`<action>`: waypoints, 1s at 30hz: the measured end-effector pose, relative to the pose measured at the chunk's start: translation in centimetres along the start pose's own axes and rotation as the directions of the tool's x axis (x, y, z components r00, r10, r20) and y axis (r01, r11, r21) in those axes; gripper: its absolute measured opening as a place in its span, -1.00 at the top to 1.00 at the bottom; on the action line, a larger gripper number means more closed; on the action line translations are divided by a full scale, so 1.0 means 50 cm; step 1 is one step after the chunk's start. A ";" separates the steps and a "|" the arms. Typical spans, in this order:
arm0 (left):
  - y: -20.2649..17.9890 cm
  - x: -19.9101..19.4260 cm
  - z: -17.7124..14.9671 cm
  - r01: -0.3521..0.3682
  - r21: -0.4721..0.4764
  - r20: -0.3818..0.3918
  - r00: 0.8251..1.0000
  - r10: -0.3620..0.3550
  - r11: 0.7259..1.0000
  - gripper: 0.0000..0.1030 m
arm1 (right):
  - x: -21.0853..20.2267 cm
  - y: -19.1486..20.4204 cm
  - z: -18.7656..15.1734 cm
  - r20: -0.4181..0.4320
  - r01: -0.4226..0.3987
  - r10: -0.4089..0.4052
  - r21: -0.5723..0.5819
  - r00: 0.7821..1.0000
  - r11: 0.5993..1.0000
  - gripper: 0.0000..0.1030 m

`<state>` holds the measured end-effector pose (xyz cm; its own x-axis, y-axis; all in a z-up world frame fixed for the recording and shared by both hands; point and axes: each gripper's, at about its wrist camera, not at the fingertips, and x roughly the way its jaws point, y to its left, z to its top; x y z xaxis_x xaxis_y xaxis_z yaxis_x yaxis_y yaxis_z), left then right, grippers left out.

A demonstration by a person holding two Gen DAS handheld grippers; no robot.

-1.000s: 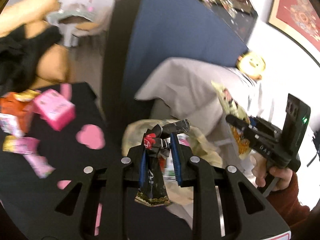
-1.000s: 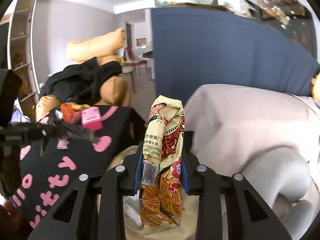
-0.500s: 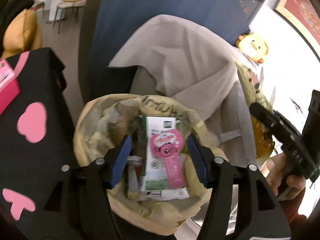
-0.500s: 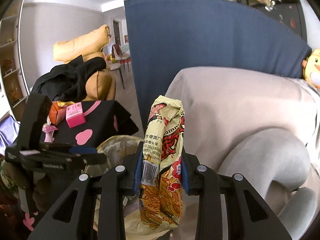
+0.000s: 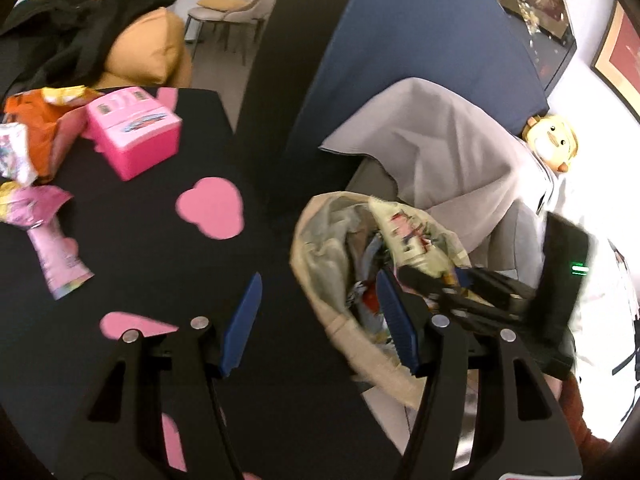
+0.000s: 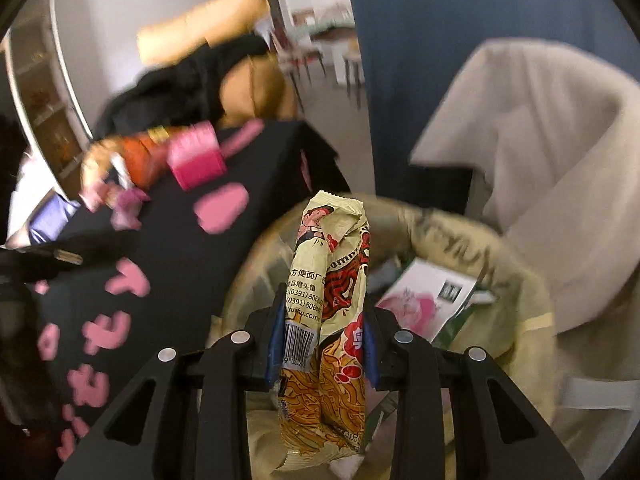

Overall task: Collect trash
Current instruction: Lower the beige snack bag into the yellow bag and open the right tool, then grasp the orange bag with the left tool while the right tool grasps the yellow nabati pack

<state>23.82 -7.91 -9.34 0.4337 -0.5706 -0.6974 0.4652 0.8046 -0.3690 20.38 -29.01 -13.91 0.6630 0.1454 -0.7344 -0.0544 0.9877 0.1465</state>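
My left gripper point(image 5: 320, 280) is open with nothing between its blue pads, over the edge where the black table point(image 5: 160, 240) meets the beige trash bag point(image 5: 316, 240). My right gripper point(image 6: 322, 320) is shut on a yellow noodle snack packet point(image 6: 328, 280), held upright just above the bag's mouth point(image 6: 460, 232). In the left wrist view the right gripper point(image 5: 480, 292) reaches in from the right with the packet point(image 5: 408, 236) over the bag. A white-and-pink carton point(image 6: 424, 300) lies inside the bag. A pink box point(image 5: 136, 136), a pink wrapper point(image 5: 52, 248) and an orange packet point(image 5: 36, 128) lie on the table.
A grey-covered sofa point(image 5: 440, 152) stands right behind the bag, with a blue panel point(image 5: 400, 60) beyond it. A yellow plush toy point(image 5: 552, 144) sits on the sofa. Black clothing point(image 5: 80, 20) lies over tan cushions past the table. Pink hearts mark the tablecloth.
The left gripper let go of a dark wrapper over the bag, opened, and swung left over the table edge. The right gripper came down over the bag, still gripping the packet.
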 end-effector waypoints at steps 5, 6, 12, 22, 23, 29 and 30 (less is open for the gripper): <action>0.038 -0.046 -0.019 -0.023 -0.013 0.030 0.999 0.023 1.000 -0.12 | 0.032 -0.007 -0.020 -0.054 0.100 -0.101 -0.022 0.993 0.995 0.41; 0.049 -0.057 -0.024 -0.027 -0.023 0.038 0.999 0.028 0.999 -0.12 | 0.035 -0.006 -0.021 -0.063 0.123 -0.125 -0.037 0.990 0.992 0.41; 0.111 -0.101 -0.045 -0.037 -0.093 0.063 0.997 0.043 0.995 -0.13 | 0.052 -0.025 -0.034 -0.112 0.127 -0.128 -0.021 0.985 0.992 0.41; 0.211 -0.172 -0.068 -0.074 -0.201 0.125 0.987 0.100 0.977 -0.21 | 0.003 -0.015 -0.023 -0.074 0.102 -0.101 0.007 0.992 0.995 -0.04; 0.216 -0.178 -0.069 -0.079 -0.204 0.131 0.986 0.107 0.976 -0.21 | -0.008 -0.011 -0.019 -0.062 0.103 -0.102 0.001 0.993 0.995 -0.07; 0.256 -0.229 -0.082 -0.166 -0.220 0.185 0.961 0.208 0.961 -0.22 | -0.071 0.023 0.015 0.029 0.107 -0.107 -0.016 0.994 0.994 -0.08; 0.266 -0.239 -0.084 -0.182 -0.224 0.194 0.954 0.227 0.957 -0.22 | -0.078 0.030 0.020 0.039 0.100 -0.099 -0.019 0.994 0.995 -0.08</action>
<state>21.56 10.29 -8.51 0.6694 -0.3935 -0.6301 0.1932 0.9112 -0.3638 18.47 -28.14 -10.16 0.6940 0.0444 -0.7186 -0.0023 0.9982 0.0594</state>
